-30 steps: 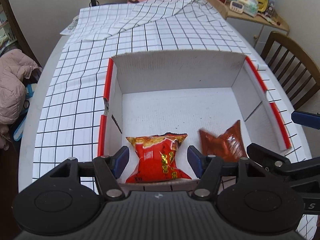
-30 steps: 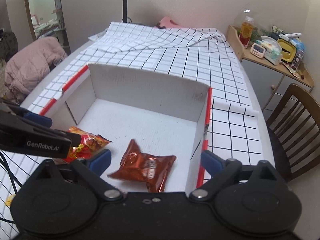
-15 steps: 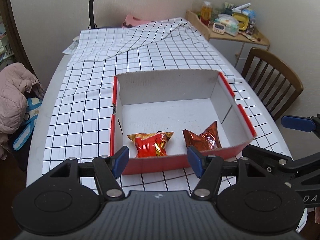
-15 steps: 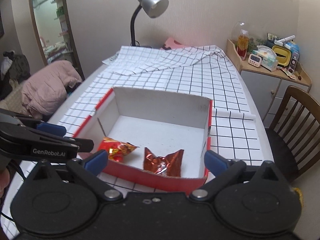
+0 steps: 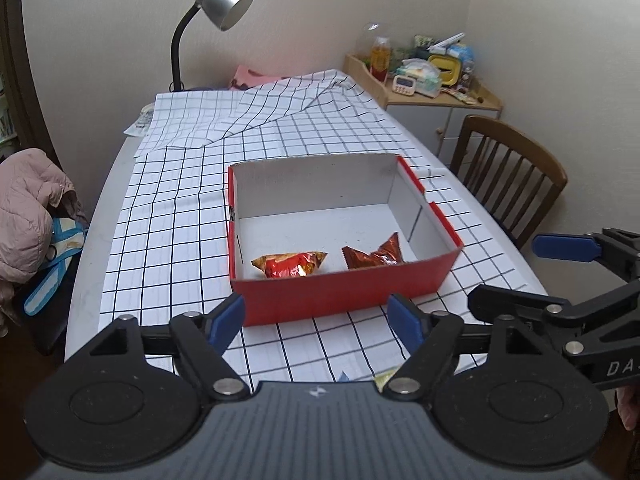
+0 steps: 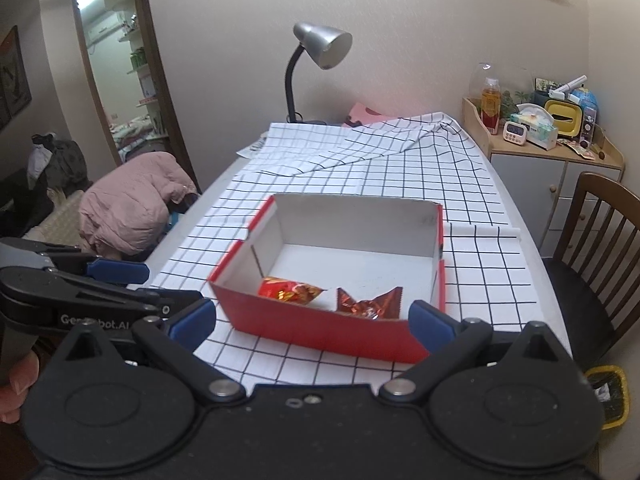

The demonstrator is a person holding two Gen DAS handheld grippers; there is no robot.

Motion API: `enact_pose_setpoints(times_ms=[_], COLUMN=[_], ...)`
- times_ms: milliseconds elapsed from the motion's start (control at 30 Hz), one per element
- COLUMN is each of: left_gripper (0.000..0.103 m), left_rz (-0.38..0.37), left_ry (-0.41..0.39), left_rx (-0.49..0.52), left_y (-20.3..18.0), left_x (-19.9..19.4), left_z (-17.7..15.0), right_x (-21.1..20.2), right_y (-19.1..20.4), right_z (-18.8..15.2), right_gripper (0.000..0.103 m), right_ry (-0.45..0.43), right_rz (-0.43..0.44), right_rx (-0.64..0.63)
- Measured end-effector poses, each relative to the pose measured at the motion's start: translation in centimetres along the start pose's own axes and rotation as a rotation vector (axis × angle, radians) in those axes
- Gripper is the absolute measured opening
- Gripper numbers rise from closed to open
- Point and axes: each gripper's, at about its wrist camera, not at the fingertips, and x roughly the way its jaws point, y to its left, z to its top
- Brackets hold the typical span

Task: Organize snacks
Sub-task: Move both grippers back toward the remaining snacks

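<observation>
Two glossy foil snack packets (image 5: 289,264) (image 5: 374,256) were seen in a matt cardboard box (image 5: 344,294). Checked cloth (image 5: 160,240) covered the table; a wooden chair (image 5: 508,172) and brushed-metal lamp (image 5: 222,2) were shown.

My left gripper (image 5: 316,322) had just been opening, nothing between its blue pads (image 5: 226,320). My right gripper (image 6: 314,322) hung beside it, jaws spread wide and empty, both tilted downward, side by side.
</observation>
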Motion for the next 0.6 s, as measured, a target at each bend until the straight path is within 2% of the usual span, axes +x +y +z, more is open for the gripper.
enact_pose_setpoints(times_ms=[200,333,467,600], left_gripper=[0.089,0.100,0.100,0.100], left_rz=[-0.034,-0.062,-0.069,-0.035], left_ry=[-0.022,-0.006,0.021,0.070], left_rx=[-0.018,-0.056,-0.087,-0.071], left_y=[1.0,2.0,2.6,2.7], left_x=[-2.1,-2.7,-2.9,-2.5], left_z=[-3.1,-5.3,-7.6,-10.4], right_x=[-1.5,-2.1,-2.5,-1.9], right_y=[1.5,2.3,3.3,4.3], right_z=[-2.0,-3.7,-5.9,-8.3], right_gripper=[0.103,0.103,0.103,0.103], right_ry=[-0.005,0.009,0.031,0.077], right_rz=[0.029,0.045,0.057,0.062], right_rx=[-0.002,-0.012,-0.026,-0.025])
